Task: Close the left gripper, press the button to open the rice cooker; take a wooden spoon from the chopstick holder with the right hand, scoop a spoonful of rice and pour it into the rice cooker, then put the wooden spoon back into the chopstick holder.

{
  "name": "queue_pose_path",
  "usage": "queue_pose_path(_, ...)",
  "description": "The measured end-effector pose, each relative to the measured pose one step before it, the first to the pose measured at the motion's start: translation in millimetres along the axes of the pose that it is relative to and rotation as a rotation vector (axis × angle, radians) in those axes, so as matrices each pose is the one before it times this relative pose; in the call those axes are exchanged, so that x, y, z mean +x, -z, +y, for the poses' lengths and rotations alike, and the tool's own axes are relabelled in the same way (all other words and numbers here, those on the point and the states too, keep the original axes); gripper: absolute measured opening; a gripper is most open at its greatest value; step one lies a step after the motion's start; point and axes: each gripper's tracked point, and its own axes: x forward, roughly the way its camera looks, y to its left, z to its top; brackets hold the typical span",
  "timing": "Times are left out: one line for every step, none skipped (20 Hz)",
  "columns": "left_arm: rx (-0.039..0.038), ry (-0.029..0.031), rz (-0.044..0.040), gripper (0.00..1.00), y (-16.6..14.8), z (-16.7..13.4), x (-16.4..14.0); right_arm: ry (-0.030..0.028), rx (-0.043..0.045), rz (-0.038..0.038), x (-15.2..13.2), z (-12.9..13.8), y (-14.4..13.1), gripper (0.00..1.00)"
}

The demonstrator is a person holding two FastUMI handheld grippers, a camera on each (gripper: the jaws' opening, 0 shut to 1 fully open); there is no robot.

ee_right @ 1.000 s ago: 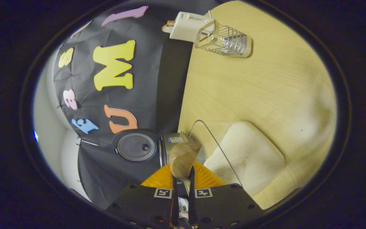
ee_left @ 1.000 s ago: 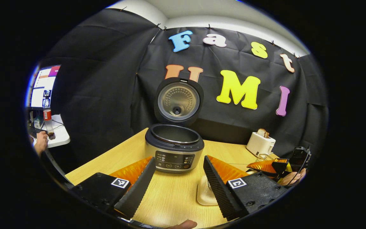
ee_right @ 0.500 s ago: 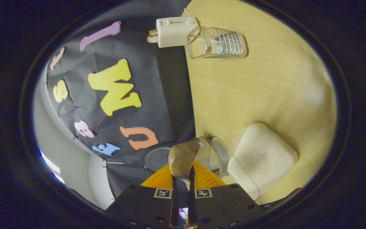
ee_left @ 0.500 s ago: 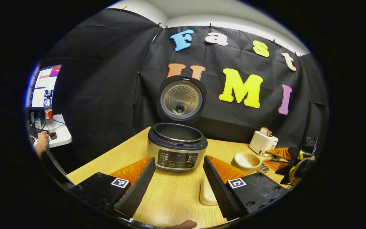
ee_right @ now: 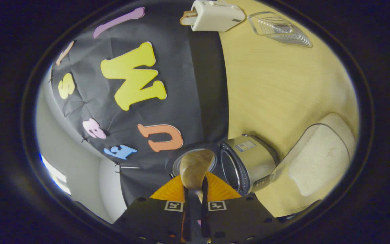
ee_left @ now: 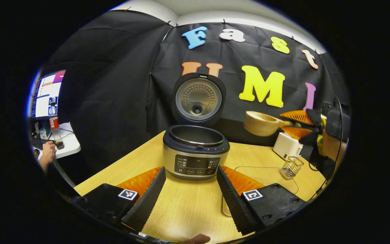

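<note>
Wooden spoon point(ee_right: 195, 168) clamped in right tool point(ee_right: 195, 198), raised right of the open rice cooker point(ee_left: 195, 154) near the table's point(ee_left: 181, 210) back edge. Left gripper view adds the chopstick holder point(ee_left: 290, 167); left tool point(ee_left: 190, 189) agape, empty.

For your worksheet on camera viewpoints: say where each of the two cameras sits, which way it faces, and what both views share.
Left gripper view: rides the left gripper, low over the table, facing the open cooker; its spread fingers show below.
Right gripper view: rides the right gripper, rolled sideways, looking along the spoon pinched in its fingers.
Shared: cooker, spoon, toaster, wire holder.
</note>
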Motion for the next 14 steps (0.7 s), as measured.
queue_pose_path(-0.00041, -0.01662, 0.00272, 0.97, 0.26, 4.81, 0.37, 0.01584, -0.02069, 0.00319, 16.37, 5.28, 4.66, 0.11)
queue_pose_path(-0.00933, -0.02685, -0.01396, 0.97, -2.25, 7.09, 0.18, 0.02017, -0.01965, 0.00037, 14.44, 1.95, 3.48, 0.11)
queue_pose_path(-0.01257, -0.00811, -0.01003, 0.97, -1.09, 4.13, 0.05, 0.01863, -0.01694, -0.01657, 12.47, 4.06, 0.64, 0.11)
queue_pose_path(-0.0098, 0.01478, 0.00321, 0.97, 1.19, -4.03, 0.68, 0.01961, -0.04414, -0.01808, 13.66, 4.74, 1.37, 0.1)
queue_pose_path(-0.0009, 0.01704, 0.00889, 0.97, 2.1, -4.29, 0.52, 0.02371, -0.05343, -0.00915, 13.34, 3.82, 4.02, 0.11)
queue_pose_path(0.00304, -0.00325, -0.00086, 0.97, -0.77, 0.82, -0.47, 0.02133, -0.04517, -0.01594, 11.84, 5.72, 3.54, 0.12)
queue_pose_path(0.0018, -0.01505, -0.00306, 0.97, -0.34, 8.06, 0.38, 0.0192, -0.04535, -0.00734, 14.08, 5.15, 1.41, 0.12)
queue_pose_path(-0.00475, -0.01286, 0.00081, 0.97, -0.27, 8.06, -0.03, 0.01867, -0.02992, -0.00494, 15.49, 2.07, 1.42, 0.11)
queue_pose_path(-0.0085, -0.00315, 0.00737, 0.97, 1.85, 3.98, -0.13, 0.02541, -0.02401, 0.00383, 15.5, 0.68, 2.59, 0.11)
queue_pose_path(-0.00872, 0.00255, 0.00382, 0.97, 1.12, 1.39, 0.52, 0.03135, -0.01952, 0.00387, 13.98, -2.77, 2.25, 0.12)
queue_pose_path(-0.00787, -0.00178, 0.00128, 0.97, 0.33, 3.8, 0.23, 0.03088, -0.03305, -0.00341, 11.9, -1.23, 2.68, 0.11)
queue_pose_path(-0.006, -0.00924, -0.00113, 0.97, -0.21, 6.29, 0.65, 0.0323, -0.04913, -0.01609, 9.01, -3.73, 1.14, 0.12)
queue_pose_path(-0.00519, -0.01382, -0.00147, 0.97, -0.22, 6.94, 3.02, 0.03053, -0.0469, -0.02483, 9.11, -1.95, -0.91, 0.11)
queue_pose_path(-0.00477, -0.00648, 0.01069, 0.97, 3.55, 4.28, 2.35, 0.03134, -0.05377, -0.01579, 6.81, -1.89, 1.27, 0.11)
